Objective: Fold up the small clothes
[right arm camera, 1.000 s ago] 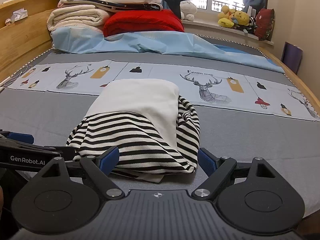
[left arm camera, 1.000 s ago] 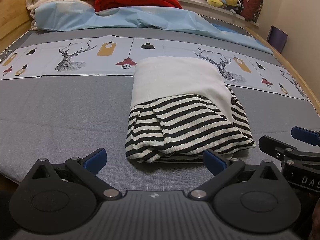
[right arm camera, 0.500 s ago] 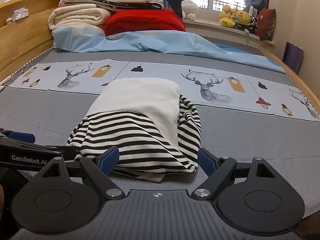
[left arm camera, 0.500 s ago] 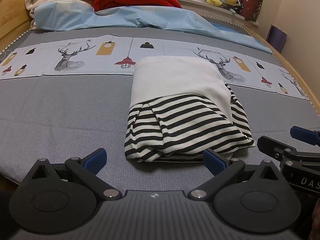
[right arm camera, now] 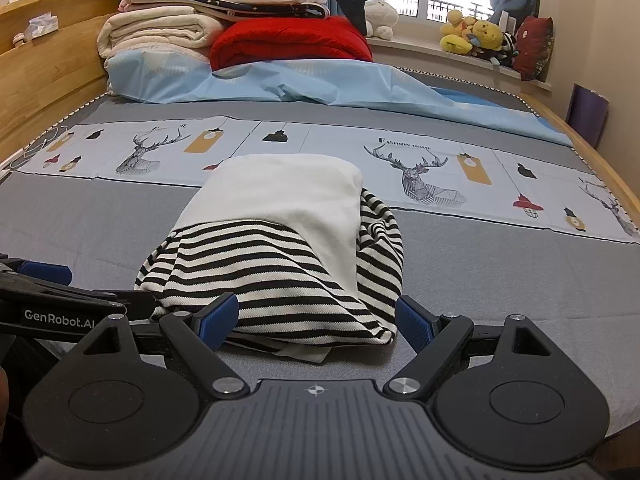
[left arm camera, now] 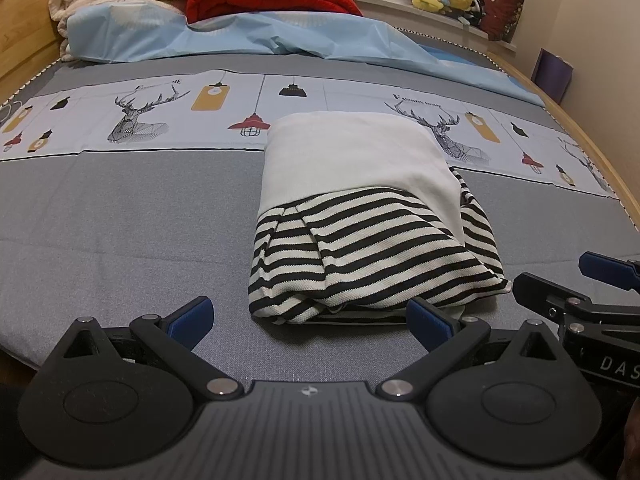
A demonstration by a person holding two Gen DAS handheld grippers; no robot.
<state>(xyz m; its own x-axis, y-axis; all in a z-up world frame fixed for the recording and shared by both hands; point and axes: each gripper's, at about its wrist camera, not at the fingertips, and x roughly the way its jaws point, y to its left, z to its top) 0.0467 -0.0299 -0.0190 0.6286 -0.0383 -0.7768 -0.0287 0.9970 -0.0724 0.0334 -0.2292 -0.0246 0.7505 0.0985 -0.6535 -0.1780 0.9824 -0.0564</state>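
The striped top (left arm camera: 372, 240) lies folded on the bed (left arm camera: 120, 220), right in front of me, its long side pointing away. My left gripper (left arm camera: 310, 316) and right gripper (right arm camera: 316, 318) are both spread apart, empty. The right one looks closer, I think.

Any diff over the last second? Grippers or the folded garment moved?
Almost nothing. In the right wrist view the scene has crept slightly, so the right gripper seems to have drifted a little; the left gripper looks unmoved. Nothing was grasped or released: both stay open, just short of the folded striped garment, which lies as before on the bed.
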